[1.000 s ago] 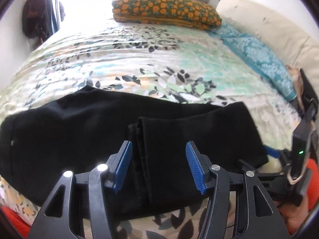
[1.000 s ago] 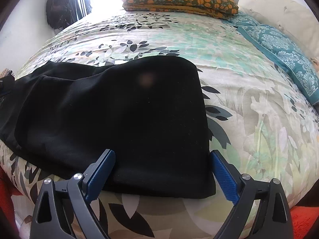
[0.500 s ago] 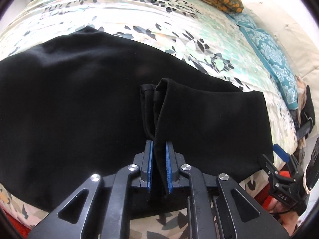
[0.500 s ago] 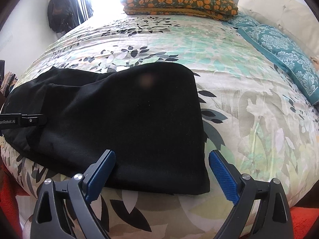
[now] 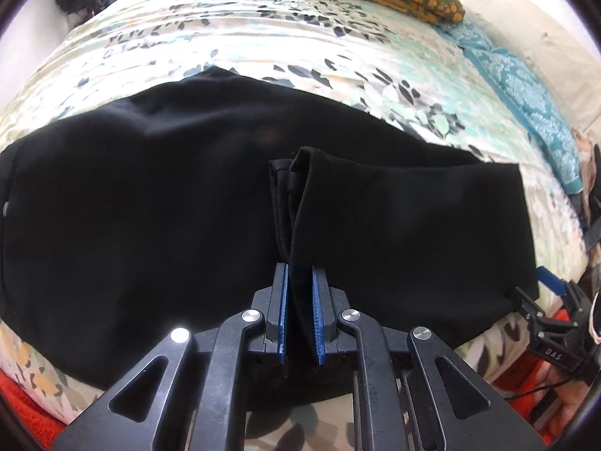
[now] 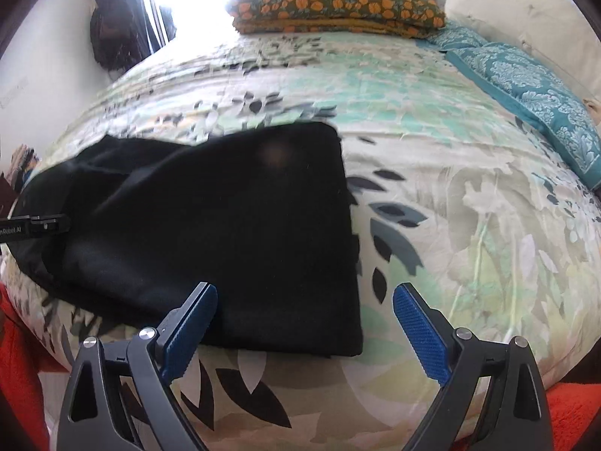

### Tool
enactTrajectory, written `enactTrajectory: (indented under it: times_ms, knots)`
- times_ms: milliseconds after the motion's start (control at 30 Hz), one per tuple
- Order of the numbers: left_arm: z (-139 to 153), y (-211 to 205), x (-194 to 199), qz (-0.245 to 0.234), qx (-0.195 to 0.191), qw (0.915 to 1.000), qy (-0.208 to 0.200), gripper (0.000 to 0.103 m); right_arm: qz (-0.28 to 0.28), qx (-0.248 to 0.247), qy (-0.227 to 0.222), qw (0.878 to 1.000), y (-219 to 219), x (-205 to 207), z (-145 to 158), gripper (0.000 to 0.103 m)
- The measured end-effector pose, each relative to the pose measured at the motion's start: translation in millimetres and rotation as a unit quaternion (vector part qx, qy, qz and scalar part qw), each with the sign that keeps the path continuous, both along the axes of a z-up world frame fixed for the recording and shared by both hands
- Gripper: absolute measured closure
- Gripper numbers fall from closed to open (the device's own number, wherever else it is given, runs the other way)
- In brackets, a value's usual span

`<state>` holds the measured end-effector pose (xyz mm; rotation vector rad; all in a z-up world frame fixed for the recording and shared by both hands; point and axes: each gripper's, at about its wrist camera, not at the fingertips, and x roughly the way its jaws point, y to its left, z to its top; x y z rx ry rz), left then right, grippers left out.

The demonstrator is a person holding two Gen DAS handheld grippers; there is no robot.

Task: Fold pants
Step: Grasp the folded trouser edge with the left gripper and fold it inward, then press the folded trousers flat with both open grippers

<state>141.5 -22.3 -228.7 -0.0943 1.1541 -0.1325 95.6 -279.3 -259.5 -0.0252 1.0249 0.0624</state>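
Observation:
Black pants point(image 5: 150, 218) lie across the near side of a floral bedspread point(image 5: 285, 37), with the leg ends folded back over the middle. My left gripper point(image 5: 299, 293) is shut on the hem edge of that folded layer and holds it slightly raised. In the right wrist view the pants point(image 6: 233, 225) lie flat with their folded right end near the bed's edge. My right gripper point(image 6: 305, 302) is open and empty, just in front of the near right corner of the pants. It also shows at the right edge of the left wrist view point(image 5: 544, 300).
An orange-flowered folded blanket point(image 6: 338, 3) lies at the far end of the bed. A teal patterned pillow point(image 6: 526, 79) and a cream headboard point(image 6: 526, 11) are on the right. Dark clothes point(image 6: 116, 26) hang at the far left. Red floor covering point(image 6: 22, 357) lies below the bed edge.
My left gripper closed on the hem of the folded leg layer and lifted it a little. My right gripper narrowed its opening somewhat and drew back slightly toward the pants' right corner.

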Motion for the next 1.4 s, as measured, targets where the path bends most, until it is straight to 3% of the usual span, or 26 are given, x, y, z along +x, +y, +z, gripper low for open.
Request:
enactTrajectory:
  times_ms: [67,100,133,200,267,333,433,500,533,567,633,700,733,800,833,900,1000,1133,1167,1233,1300,1333,1400]
  knots:
    - [3,-2,-1,0.001,0.018,0.9998,0.001,0.079,-0.005,-0.001,-0.006,1.000,1,-1,-7,0.004]
    - [7,0,0,0.007,0.021,0.9998,0.003,0.069,-0.013,0.000,-0.005,1.000,-3,0,-6,0.002]
    - [14,4,-1,0.020,0.032,0.9993,0.001,0.053,-0.014,0.000,-0.002,1.000,-5,1,-6,0.002]
    - [31,12,-5,0.046,0.044,0.9975,-0.030,0.038,-0.016,0.006,-0.003,1.000,-9,-1,-5,0.002]
    - [51,16,-11,0.070,0.058,0.9938,-0.064,0.039,-0.022,0.013,-0.004,1.000,-13,-2,0,0.002]
    - [67,15,-15,0.073,0.044,0.9917,-0.096,0.039,-0.033,0.012,-0.033,0.999,-18,-8,15,0.002]
    - [74,-2,-17,0.031,0.002,0.9916,-0.126,0.038,-0.035,0.042,-0.097,0.994,-23,-18,42,0.002]
    - [62,-21,-14,-0.011,-0.007,0.9933,-0.115,0.038,-0.017,0.068,-0.127,0.989,-20,-23,52,0.002]
    - [53,-30,-12,-0.031,-0.008,0.9937,-0.107,0.038,0.001,0.081,-0.125,0.989,-14,-21,53,0.005]
    - [43,-37,-12,-0.047,-0.006,0.9939,-0.100,0.038,0.046,0.104,-0.095,0.989,4,-18,45,0.017]
    - [17,-43,-8,-0.057,0.026,0.9958,-0.066,0.038,0.068,0.116,-0.071,0.988,14,-16,37,0.032]
    - [-9,-32,-4,-0.036,0.061,0.9970,-0.030,0.038,0.107,0.128,-0.013,0.986,37,-14,13,0.035]
    - [-12,-21,-6,-0.024,0.045,0.9981,-0.034,0.037,0.124,0.105,0.000,0.987,50,-15,2,0.034]
    - [-8,-5,-5,0.002,0.042,0.9986,-0.031,0.037,0.165,0.041,-0.018,0.985,73,-21,-1,0.034]
    - [-4,-3,-3,0.008,0.046,0.9985,-0.027,0.037,0.176,0.036,-0.019,0.984,78,-21,0,0.034]
    - [11,5,-8,0.021,0.043,0.9981,-0.040,0.037,0.172,0.050,-0.019,0.984,73,-21,2,0.033]
    - [34,5,-15,0.025,0.022,0.9966,-0.075,0.038,0.125,0.113,-0.010,0.986,47,-17,16,0.028]
    - [38,-22,-9,-0.018,0.004,0.9952,-0.096,0.035,0.055,0.170,-0.053,0.982,9,-6,46,0.025]
    - [33,-31,-6,-0.033,0.011,0.9951,-0.093,0.035,0.029,0.178,-0.040,0.983,-1,12,48,0.025]
    - [17,-45,0,-0.051,0.036,0.9949,-0.080,0.034,0.024,0.184,-0.031,0.982,-3,20,46,0.025]
    - [-7,-46,7,-0.046,0.058,0.9965,-0.039,0.034,0.027,0.180,-0.015,0.983,-1,26,38,0.025]
    - [-13,-44,8,-0.041,0.061,0.9965,-0.039,0.027,0.034,0.172,-0.004,0.985,4,26,30,0.025]
    - [-10,-35,7,-0.030,0.051,0.9976,-0.036,0.026,0.053,0.140,0.041,0.988,19,21,8,0.025]
